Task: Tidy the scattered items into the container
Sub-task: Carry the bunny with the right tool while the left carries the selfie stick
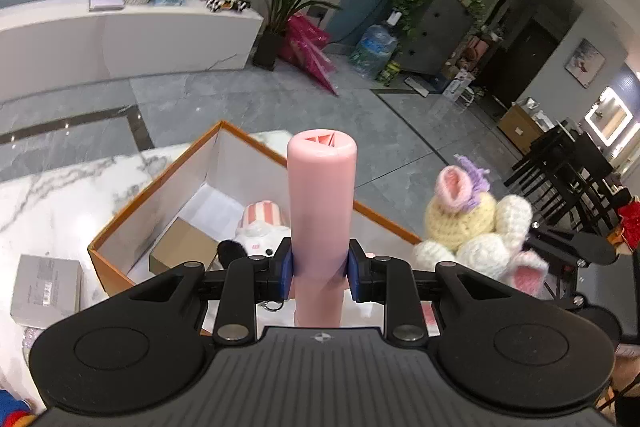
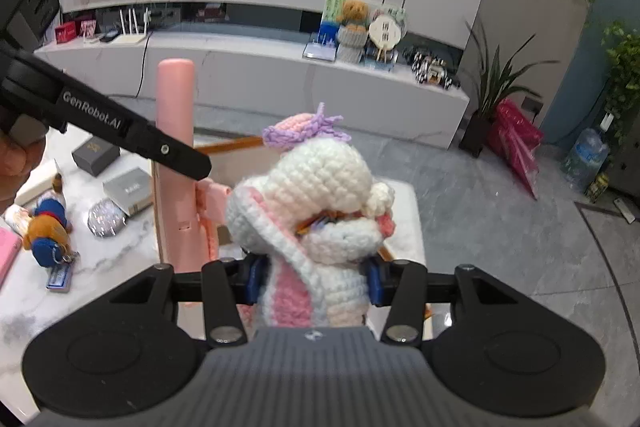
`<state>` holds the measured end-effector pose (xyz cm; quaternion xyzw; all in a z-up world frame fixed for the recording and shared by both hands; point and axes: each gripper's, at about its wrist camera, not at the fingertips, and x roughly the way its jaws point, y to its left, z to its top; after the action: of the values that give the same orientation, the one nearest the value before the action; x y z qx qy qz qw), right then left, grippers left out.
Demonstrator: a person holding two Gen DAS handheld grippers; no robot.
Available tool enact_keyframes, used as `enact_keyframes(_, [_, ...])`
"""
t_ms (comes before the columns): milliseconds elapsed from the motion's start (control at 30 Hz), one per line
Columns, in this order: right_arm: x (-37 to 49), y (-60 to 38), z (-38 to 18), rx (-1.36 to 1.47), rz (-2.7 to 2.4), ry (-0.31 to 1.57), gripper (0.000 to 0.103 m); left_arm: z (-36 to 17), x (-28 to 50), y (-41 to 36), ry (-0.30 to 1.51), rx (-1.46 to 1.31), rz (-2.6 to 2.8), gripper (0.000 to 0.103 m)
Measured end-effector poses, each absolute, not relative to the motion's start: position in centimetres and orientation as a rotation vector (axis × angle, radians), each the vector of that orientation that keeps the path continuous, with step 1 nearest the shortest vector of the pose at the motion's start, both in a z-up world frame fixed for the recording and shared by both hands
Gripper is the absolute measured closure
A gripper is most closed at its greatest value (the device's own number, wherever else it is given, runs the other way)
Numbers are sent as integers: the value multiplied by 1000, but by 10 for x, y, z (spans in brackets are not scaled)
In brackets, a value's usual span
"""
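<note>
marble table [image 1: 60, 195] | left claw [image 1: 320, 267] clamps pink tube [image 1: 322, 195] | right claw [image 2: 314, 281] clamps crochet bunny [image 2: 312, 195], box [image 1: 120, 223] half hidden

Your left gripper [image 1: 319, 269] is clamped on a pink cylinder [image 1: 321, 203] that stands upright over the orange-rimmed box [image 1: 120, 223]. Inside the box lie a brown carton [image 1: 182, 251] and a striped plush toy [image 1: 262, 227]. To the right hangs a crocheted bunny [image 1: 480, 227]; a grey box [image 1: 46, 291] sits on the marble table [image 1: 52, 203].
</note>
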<state>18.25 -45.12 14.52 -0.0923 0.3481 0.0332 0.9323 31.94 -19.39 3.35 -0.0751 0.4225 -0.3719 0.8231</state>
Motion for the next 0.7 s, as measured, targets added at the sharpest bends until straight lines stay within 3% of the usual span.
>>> enact_keyframes(700, [237,-441,61,-180,157,970,53,-29,341,-203,1085,-171,-683,72])
